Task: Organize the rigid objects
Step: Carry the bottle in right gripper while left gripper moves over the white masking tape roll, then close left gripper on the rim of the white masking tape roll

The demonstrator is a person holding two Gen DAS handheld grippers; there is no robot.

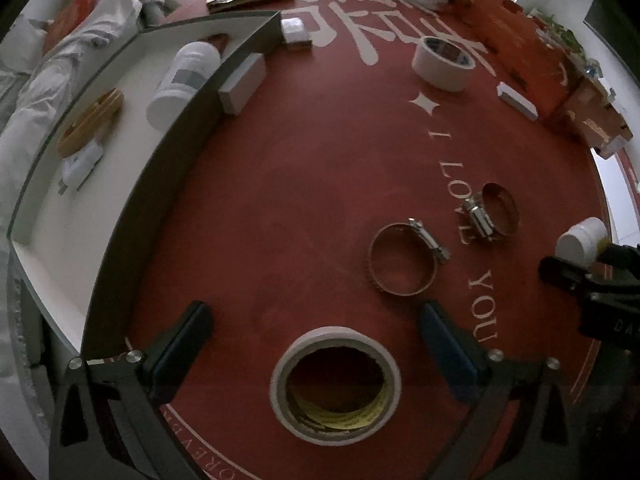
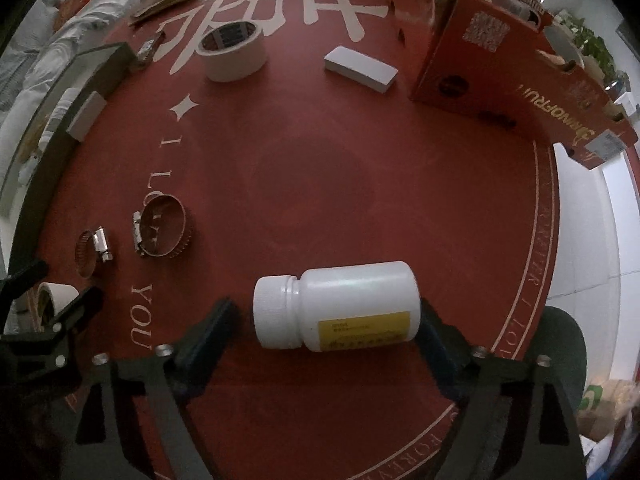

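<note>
Tape roll [image 1: 335, 384] lies flat between spread left gripper [image 1: 316, 344] jaws, untouched. White bottle [image 2: 336, 306] lies sideways between spread right gripper [image 2: 326, 332] jaws; far pad seems to touch its base. Two hose clamps [image 1: 402, 258] beyond, tray [image 1: 132, 208] left on table [image 1: 300, 160].

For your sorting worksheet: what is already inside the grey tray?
Inside the grey tray: a white bottle lying down, a yellowish ring and a small white piece. Its near corner is cut off, so more may be hidden.
</note>
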